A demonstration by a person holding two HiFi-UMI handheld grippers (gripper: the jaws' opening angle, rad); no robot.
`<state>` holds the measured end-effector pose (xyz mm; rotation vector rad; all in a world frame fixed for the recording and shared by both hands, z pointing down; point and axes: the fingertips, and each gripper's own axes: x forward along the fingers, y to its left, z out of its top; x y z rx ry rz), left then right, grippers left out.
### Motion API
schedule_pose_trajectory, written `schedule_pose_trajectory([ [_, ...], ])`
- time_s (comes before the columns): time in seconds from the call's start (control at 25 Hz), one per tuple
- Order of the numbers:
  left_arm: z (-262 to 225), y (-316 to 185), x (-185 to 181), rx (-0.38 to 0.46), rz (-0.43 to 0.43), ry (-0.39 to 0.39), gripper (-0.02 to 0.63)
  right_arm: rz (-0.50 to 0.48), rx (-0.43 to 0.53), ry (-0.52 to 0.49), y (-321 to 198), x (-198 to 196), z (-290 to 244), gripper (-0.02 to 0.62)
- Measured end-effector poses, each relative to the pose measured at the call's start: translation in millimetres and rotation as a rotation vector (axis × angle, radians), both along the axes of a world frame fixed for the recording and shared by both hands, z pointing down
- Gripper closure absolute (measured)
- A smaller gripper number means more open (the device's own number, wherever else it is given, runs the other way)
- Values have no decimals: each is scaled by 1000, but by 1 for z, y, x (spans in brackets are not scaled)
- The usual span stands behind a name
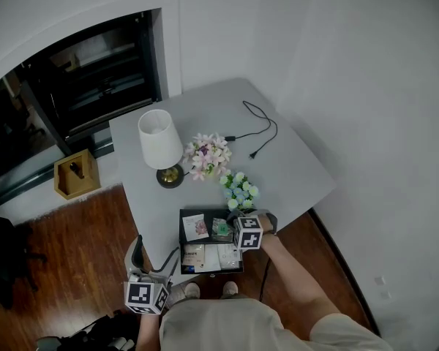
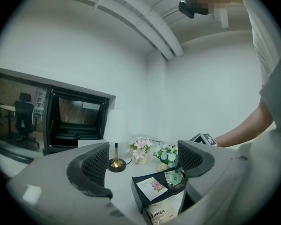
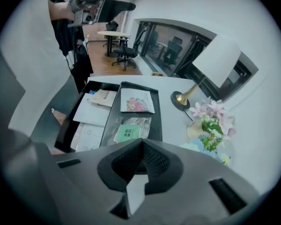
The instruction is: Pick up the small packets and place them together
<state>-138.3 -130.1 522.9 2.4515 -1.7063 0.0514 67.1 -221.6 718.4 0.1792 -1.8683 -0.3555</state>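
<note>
Green packet [image 3: 128, 131] lies flat just ahead of the shut, empty fingers of right gripper [image 3: 141, 146] (left gripper [image 2: 143, 162] wide open, empty), so descending unopened likely skids it, no grab.

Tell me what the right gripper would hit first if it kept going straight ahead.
Most likely the green packet in the tray, which lies just beyond the tips of the shut right gripper. Depth is unclear, so it could meet the tray floor beside it instead.
</note>
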Motion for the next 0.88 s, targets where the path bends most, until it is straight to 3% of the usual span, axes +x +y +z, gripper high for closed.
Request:
schedule_pose_trajectory([
  [0.28,4,5,-5,-12,-23,-2,152,14,94,60,-19,-3,17,565],
  [0.6,3,3,-2,-13,-15,-5,152,115,214,0,-26,0,-5,555],
  [0.72,2,-1,2,-4,-2,4,152,237,254,-206,-19,-2,-43,557],
  [0.88,-4,-8,12,9,27,8,152,505,214,-783,-5,3,-134,557],
])
